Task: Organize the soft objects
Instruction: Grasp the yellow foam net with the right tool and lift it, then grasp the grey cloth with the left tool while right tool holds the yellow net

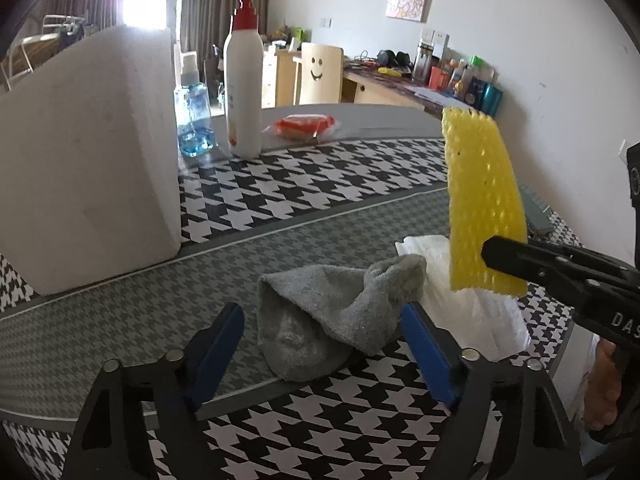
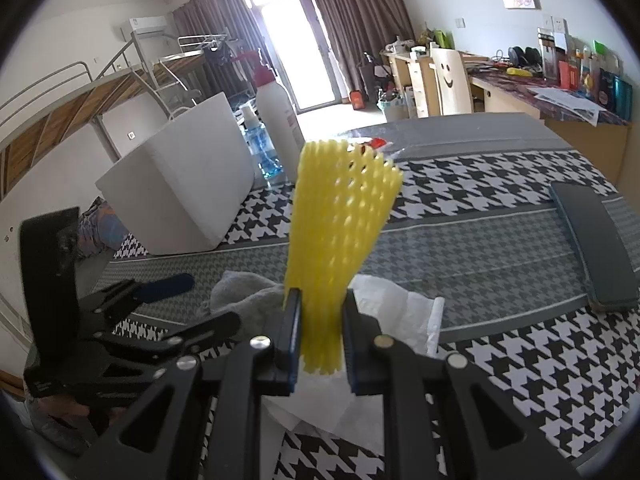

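Note:
My right gripper (image 2: 320, 320) is shut on a yellow foam net sleeve (image 2: 340, 220) and holds it upright above the table; the sleeve also shows in the left wrist view (image 1: 482, 200). My left gripper (image 1: 322, 328) is open, its blue fingers on either side of a crumpled grey sock (image 1: 332, 316) that lies on the table. The sock also shows in the right wrist view (image 2: 244, 292). A white plastic bag (image 1: 472, 304) lies flat beside the sock, under the sleeve.
A white box (image 1: 88, 160) stands at the left. Behind it are a blue spray bottle (image 1: 194, 116), a white pump bottle (image 1: 244, 80) and a red packet (image 1: 304, 124). A dark grey flat case (image 2: 592, 244) lies at the right. The houndstooth cloth (image 1: 320, 176) covers the table.

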Demonstrator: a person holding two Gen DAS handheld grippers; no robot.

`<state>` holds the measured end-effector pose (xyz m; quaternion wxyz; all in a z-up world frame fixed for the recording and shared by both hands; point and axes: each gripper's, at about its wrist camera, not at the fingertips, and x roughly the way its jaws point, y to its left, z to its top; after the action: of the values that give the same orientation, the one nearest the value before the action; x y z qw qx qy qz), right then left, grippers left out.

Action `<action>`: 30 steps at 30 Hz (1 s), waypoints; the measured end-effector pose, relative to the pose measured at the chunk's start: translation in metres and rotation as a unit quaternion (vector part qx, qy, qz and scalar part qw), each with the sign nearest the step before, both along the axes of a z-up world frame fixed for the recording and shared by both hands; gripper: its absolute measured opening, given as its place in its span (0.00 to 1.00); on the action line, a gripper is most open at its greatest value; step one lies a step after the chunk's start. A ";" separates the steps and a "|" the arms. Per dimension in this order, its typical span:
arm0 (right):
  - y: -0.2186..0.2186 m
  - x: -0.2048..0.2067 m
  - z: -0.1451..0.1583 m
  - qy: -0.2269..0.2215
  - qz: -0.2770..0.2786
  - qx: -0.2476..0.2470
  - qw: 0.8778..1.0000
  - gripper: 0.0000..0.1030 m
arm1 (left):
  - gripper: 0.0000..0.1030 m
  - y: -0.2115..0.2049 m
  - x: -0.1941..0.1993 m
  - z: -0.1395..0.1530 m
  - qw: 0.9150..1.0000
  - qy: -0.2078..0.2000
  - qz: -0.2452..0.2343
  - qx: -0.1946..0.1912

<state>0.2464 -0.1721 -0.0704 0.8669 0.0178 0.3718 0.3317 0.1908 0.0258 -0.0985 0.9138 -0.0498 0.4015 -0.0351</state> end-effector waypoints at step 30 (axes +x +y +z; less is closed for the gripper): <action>-0.006 -0.018 0.010 -0.028 -0.005 0.002 1.000 0.21 | 0.23 -0.013 -0.008 0.005 0.999 -0.004 -0.042 0.001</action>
<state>0.2289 -0.1781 -0.0601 0.8784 0.0120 0.3472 0.3283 0.1829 0.0130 -0.0938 0.9132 -0.0318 0.3996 -0.0730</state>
